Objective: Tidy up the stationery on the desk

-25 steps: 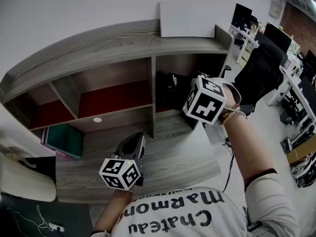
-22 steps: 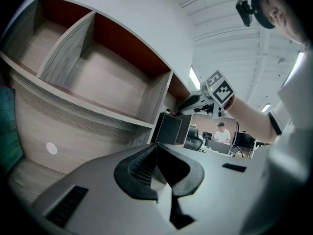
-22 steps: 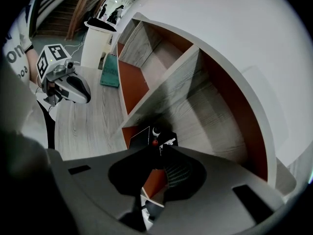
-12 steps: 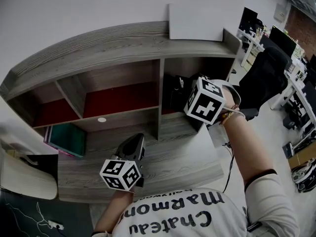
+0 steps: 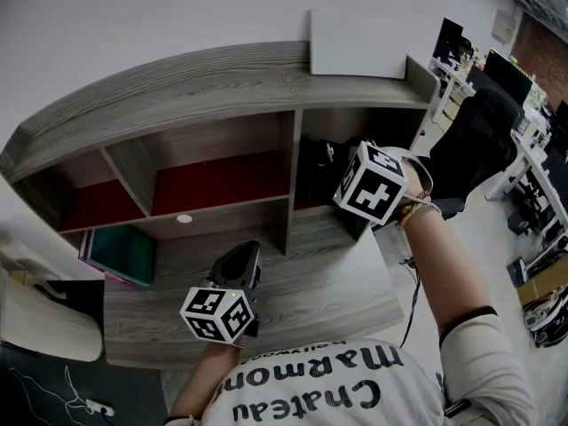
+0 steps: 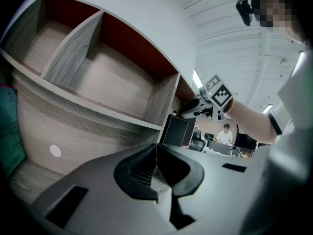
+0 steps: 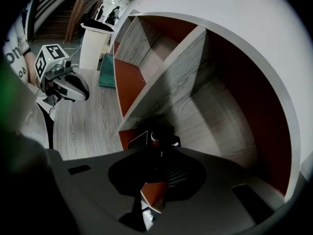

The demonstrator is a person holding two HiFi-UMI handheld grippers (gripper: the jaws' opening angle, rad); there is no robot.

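Right gripper view has the right gripper (image 7: 157, 153) clamped on a dark slim item (image 7: 154, 137) with a white-and-red tip, too dim to name, inside the far right compartment of the shelf (image 5: 222, 78). Nearer, over the desk (image 5: 311, 291), the left gripper (image 6: 156, 148) hovers with jaws pressed together on nothing; the person's shirt (image 5: 337, 384) reads "Chateau Marmon"

Low in frame, left tongs (image 6: 156, 147), tips pressed together, nothing between; behind them, grey wood shelf unit (image 6: 73, 53) with red back panels and a slanted divider; white round dot (image 6: 55, 151) on the panel under the lower shelf; teal thing (image 6: 7, 131) at the left edge; black panel (image 6: 175, 130) upright in the right-hand bay; just above it, right tongs (image 6: 185, 112) with marker cube (image 6: 217, 93), borne on an arm (image 6: 249, 121); far off, a person in white (image 6: 225, 134).
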